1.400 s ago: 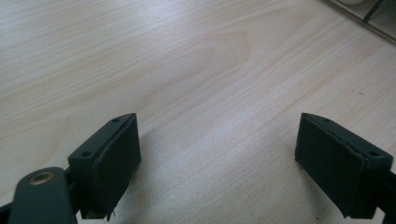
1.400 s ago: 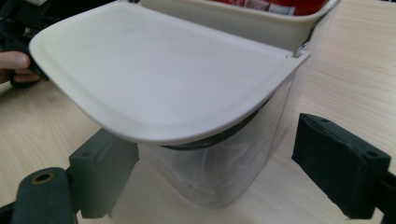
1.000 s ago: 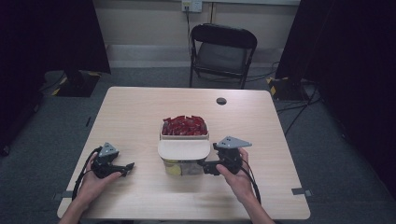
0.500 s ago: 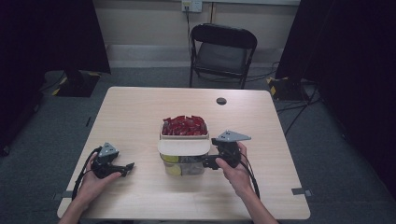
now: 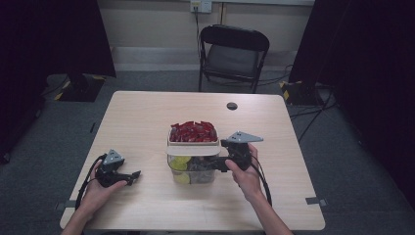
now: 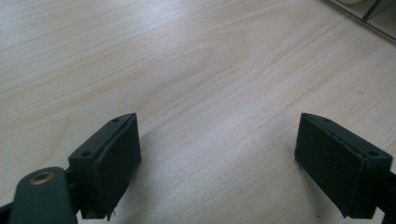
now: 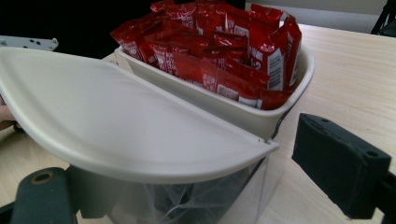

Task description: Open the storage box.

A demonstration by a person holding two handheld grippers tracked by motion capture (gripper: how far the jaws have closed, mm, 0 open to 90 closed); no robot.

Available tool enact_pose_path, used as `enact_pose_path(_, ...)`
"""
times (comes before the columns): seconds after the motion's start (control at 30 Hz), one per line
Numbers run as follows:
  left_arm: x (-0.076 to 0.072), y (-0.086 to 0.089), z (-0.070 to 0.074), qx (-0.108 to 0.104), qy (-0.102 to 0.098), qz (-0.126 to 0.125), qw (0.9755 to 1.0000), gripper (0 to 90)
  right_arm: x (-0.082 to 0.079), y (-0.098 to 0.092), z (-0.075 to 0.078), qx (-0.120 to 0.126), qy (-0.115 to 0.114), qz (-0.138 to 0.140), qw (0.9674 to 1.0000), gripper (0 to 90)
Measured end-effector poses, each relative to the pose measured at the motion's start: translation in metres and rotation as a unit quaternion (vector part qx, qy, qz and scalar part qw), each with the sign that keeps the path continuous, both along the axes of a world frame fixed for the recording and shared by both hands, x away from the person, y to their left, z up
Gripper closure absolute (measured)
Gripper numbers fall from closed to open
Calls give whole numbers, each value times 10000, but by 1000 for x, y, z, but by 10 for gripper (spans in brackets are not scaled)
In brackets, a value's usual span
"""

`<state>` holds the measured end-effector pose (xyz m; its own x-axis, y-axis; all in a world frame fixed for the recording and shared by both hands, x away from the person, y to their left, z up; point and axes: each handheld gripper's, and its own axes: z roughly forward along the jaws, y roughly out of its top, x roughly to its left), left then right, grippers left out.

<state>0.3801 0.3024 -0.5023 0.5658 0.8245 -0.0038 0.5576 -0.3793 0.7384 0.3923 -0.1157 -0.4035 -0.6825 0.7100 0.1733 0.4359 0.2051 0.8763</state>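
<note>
My right gripper (image 5: 221, 163) sits at the container (image 5: 192, 169) under its cream lid (image 7: 116, 126), jaws apart, gripping nothing — left gripper (image 5: 128, 177) wide open, empty, over the table (image 6: 196, 60)

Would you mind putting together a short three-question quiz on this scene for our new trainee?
1. True or false: the left gripper holds a red packet.
2. Which gripper is at the container? A) left B) right C) both
3. What fills the open cream tray behind the raised lid?

Key:
1. False. Its jaws stand open over bare table, apart from the container.
2. B. The right gripper reaches the container's near side; the right gripper view shows the lid tilted up just above its jaws, though whether they grip anything cannot be told.
3. Red sachets, heaped above the rim.
</note>
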Motion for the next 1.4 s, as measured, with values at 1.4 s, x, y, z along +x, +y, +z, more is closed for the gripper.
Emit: enact_pose_path(1.4,0,0,0,-8,-5,-20,10000,139,32,-5,7,115,206,-13,9997,144)
